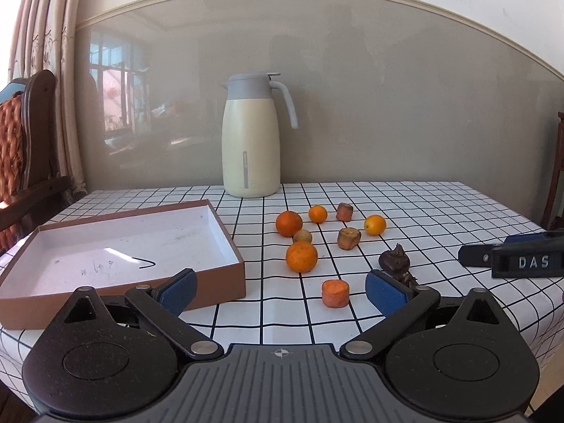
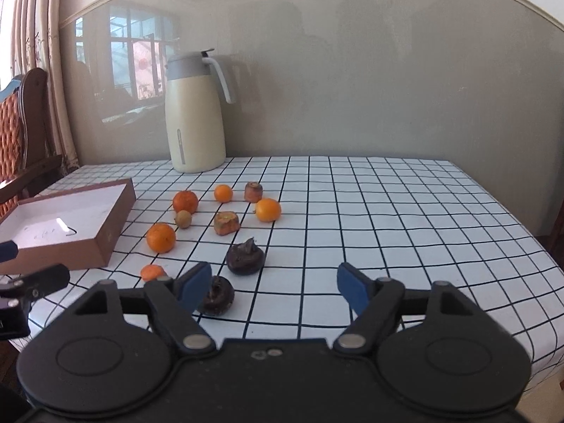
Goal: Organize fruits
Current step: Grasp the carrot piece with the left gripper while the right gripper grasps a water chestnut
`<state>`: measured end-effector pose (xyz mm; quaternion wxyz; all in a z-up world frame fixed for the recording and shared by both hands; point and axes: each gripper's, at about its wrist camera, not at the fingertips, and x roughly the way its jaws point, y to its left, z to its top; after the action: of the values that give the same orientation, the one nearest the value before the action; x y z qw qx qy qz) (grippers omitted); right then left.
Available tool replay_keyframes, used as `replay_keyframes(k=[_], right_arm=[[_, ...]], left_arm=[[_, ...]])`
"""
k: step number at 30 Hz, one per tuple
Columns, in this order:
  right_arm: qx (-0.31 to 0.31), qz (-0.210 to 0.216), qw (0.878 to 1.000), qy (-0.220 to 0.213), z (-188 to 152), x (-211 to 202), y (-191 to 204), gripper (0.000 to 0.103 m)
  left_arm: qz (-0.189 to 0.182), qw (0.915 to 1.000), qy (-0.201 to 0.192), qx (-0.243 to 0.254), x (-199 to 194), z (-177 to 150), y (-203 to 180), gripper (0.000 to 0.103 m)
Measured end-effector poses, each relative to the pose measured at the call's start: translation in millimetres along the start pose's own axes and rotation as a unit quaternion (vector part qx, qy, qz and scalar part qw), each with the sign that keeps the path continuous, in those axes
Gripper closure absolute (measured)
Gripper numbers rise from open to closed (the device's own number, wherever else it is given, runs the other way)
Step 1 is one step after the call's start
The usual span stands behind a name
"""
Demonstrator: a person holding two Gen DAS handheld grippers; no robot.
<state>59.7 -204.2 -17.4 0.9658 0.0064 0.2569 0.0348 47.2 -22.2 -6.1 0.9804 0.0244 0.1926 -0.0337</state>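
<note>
Between the wide-spread, empty pads of the left gripper [image 1: 280,290] lies a carrot stub [image 1: 335,293], firm and light, best pinched across its round sides; the right gripper [image 2: 273,287], also open and empty, has a dark water chestnut [image 2: 217,295] at its left pad. The mandarins [image 1: 301,256] scattered beyond look soft-skinned and prone to roll, while the empty cardboard box [image 1: 225,275] waits near left, and the table's right half offers free room.

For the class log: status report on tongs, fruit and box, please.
Left tongs and right tongs open, nothing held. Fruit loose on checked cloth; box holds none. Path to box unobstructed.
</note>
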Motion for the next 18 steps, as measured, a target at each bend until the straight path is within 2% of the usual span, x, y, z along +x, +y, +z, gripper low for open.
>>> replay_keyframes(k=[2,6,8,9,14,15,16,18], right_arm=[[-0.017,0.002,1.0,0.011,-5,7,6,0.035],[-0.042,0.021,0.999,0.02,-8,18,12,0.037],[-0.051,0.031,0.998,0.038,-10,27,15,0.05],[-0.053,0.035,0.997,0.043,-11,31,15,0.052],[-0.06,0.059,0.994,0.066,-14,50,21,0.053],[-0.067,0.062,0.993,0.069,-15,53,24,0.053],[-0.071,0.065,0.993,0.073,-15,57,26,0.057],[-0.069,0.07,0.992,0.08,-16,64,27,0.058]], left_arm=[[-0.007,0.9999,0.013,0.005,12,0,-3,0.024],[-0.017,0.9995,0.025,0.009,32,-3,-8,0.026],[-0.023,0.9991,0.036,0.006,44,-6,-10,0.026],[-0.029,0.9985,0.045,0.005,51,-8,-11,0.028],[-0.054,0.9961,0.067,0.017,72,-13,-21,0.034],[-0.057,0.9957,0.071,0.021,75,-14,-24,0.038],[-0.059,0.9951,0.076,0.023,79,-14,-26,0.041],[-0.064,0.9938,0.089,0.015,88,-15,-25,0.044]])
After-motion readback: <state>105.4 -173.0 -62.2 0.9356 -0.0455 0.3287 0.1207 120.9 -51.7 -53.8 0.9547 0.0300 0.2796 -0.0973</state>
